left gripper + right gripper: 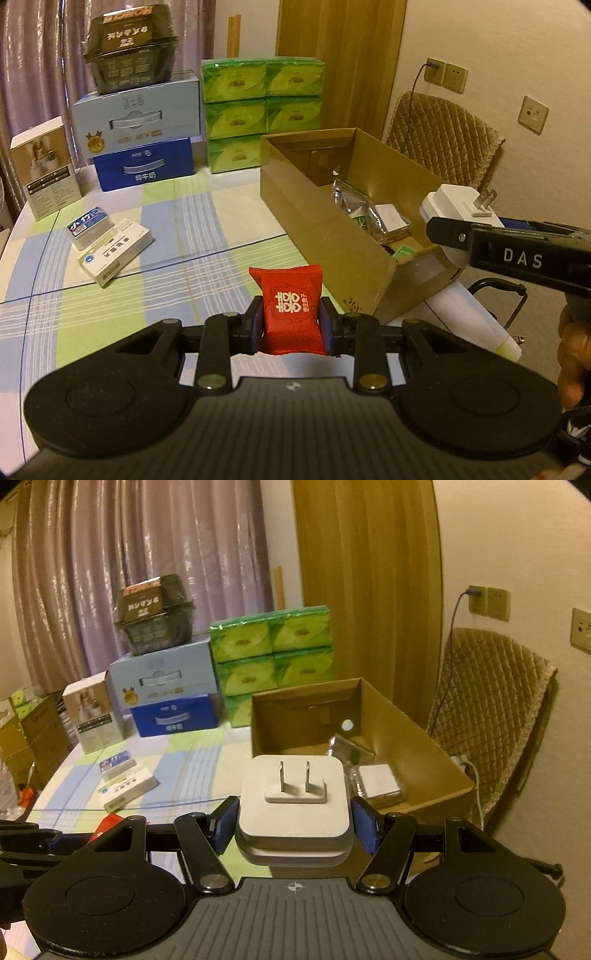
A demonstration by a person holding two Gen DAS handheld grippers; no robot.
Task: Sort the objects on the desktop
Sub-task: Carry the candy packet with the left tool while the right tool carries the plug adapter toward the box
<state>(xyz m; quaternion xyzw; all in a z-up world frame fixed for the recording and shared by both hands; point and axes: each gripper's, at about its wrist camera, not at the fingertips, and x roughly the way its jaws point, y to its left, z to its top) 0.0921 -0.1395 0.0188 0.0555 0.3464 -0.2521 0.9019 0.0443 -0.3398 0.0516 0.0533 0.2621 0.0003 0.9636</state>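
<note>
My left gripper is shut on a red snack packet with white characters, held above the checked tablecloth just left of the open cardboard box. My right gripper is shut on a white power adapter with two flat prongs pointing forward; the adapter hangs over the box's near right corner in the left wrist view. Inside the box lie a silvery packet and a flat white item in clear wrap. On the cloth sit a white medicine box and a blue-white box.
At the table's back stand stacked blue milk cartons, a black bowl pack, green tissue packs and a small white carton. A quilted chair stands right of the table by the wall. A hand holds the right gripper.
</note>
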